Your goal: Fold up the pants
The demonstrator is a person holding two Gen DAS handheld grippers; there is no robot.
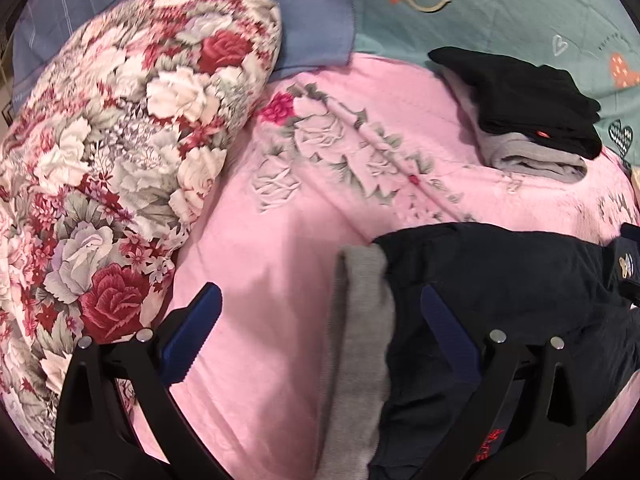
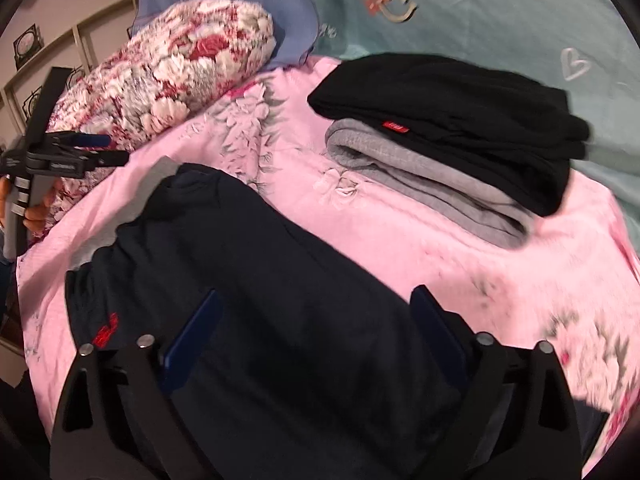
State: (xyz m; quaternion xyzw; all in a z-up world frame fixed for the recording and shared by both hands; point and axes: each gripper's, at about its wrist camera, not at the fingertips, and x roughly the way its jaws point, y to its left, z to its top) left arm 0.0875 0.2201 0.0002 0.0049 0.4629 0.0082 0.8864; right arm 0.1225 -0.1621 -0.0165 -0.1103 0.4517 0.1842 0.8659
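Dark navy pants (image 2: 260,260) with a small red embroidered mark lie flat on the pink floral quilt (image 2: 400,232). A grey inner lining (image 1: 360,320) shows at their left end. My right gripper (image 2: 316,294) is open just above the middle of the pants, its blue pads wide apart. My left gripper (image 1: 320,292) is open too, over the grey-lined end of the navy pants (image 1: 500,280), with one finger over the quilt and the other over the dark cloth. The right wrist view shows the left gripper (image 2: 68,156) from the side, held by a hand (image 2: 36,212).
A folded stack, black garment (image 2: 460,120) on grey garment (image 2: 420,184), sits on the quilt's far right. A rolled floral comforter (image 1: 100,168) lies along the left, with a blue pillow (image 1: 312,20) behind it. A teal sheet (image 1: 520,8) covers the far side.
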